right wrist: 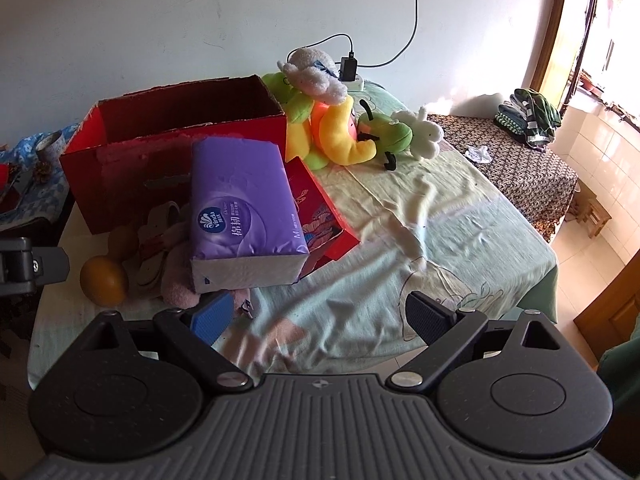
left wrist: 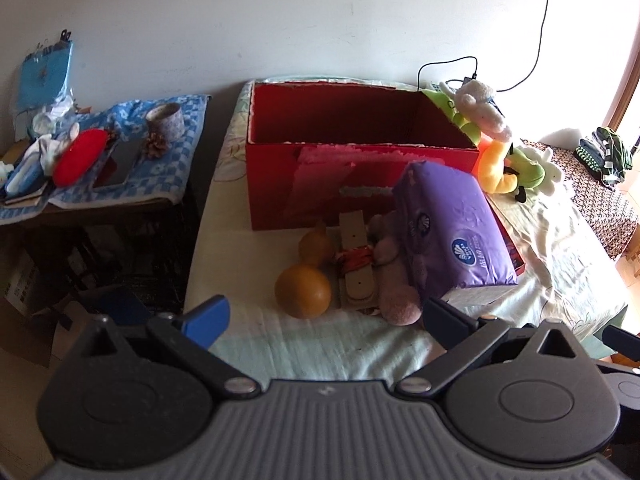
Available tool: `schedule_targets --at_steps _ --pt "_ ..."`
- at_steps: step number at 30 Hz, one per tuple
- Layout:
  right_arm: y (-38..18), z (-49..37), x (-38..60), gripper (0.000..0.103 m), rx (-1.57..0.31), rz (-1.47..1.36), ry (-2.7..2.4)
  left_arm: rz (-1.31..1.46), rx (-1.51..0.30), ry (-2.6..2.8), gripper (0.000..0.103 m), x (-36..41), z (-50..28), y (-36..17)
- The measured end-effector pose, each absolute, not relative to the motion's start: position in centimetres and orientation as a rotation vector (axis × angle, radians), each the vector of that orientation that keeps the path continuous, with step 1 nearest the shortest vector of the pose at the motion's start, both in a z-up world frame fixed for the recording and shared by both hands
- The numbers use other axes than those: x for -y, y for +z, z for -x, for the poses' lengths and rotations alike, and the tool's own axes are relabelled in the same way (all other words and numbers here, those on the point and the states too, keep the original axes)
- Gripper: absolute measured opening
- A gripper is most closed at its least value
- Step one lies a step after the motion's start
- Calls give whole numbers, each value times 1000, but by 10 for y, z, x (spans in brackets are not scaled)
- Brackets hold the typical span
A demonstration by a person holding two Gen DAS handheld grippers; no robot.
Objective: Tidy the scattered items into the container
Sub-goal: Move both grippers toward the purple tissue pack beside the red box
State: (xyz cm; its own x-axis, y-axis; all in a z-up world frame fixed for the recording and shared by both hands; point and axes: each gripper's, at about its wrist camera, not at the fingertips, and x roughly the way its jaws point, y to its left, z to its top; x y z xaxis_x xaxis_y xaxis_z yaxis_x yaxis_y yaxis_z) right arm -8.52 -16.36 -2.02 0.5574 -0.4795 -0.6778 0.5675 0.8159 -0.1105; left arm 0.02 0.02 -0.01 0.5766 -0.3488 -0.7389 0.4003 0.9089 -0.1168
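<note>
Through my left wrist camera, my left tool (left wrist: 324, 320) sits at the bottom of the frame with its fingers spread wide and nothing between them, only bare pale green sheet on the bed (left wrist: 304, 344). Just above that gap lies the clutter: an orange gourd (left wrist: 304, 280) at centre, a wooden piece tied with orange cord (left wrist: 354, 264) touching its right side, a pink plush (left wrist: 396, 292) beside that, and a purple tissue pack (left wrist: 452, 224) leaning over a flat red box (left wrist: 514, 252). The red cardboard box (left wrist: 360, 156) stands open-topped behind them in the middle of the frame, its front wall right against the pile. Stuffed toys (left wrist: 508, 156) crowd its right corner. The bed's left edge runs down past the box, and a side desk with a blue checked cloth (left wrist: 160, 160) stands apart in the upper left. Free sheet lies to the lower right.

Through my right wrist camera, my right tool (right wrist: 320, 316) is likewise spread and empty, low in the frame over rumpled sheet. The tissue pack (right wrist: 244, 204) sits left of centre, its near end just above my left finger (right wrist: 210, 316). The gourd (right wrist: 104, 280) lies at the far left near the bed edge, the red cardboard box (right wrist: 176, 140) in the upper left. The right half of the bed (right wrist: 460, 220) is open up to its right edge.
</note>
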Motion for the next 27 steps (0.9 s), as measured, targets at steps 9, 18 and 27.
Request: schedule_targets --at_steps 9,18,27 --pt "-18 89 170 95 -751 -156 -649 -19 -785 -298 103 -12 -13 -4" --pt "-27 82 165 95 -809 -190 -643 -162 -908 -303 103 -3 -18 -24" --pt "-35 49 155 95 -936 -128 -629 -210 -956 -303 103 2 -28 -37"
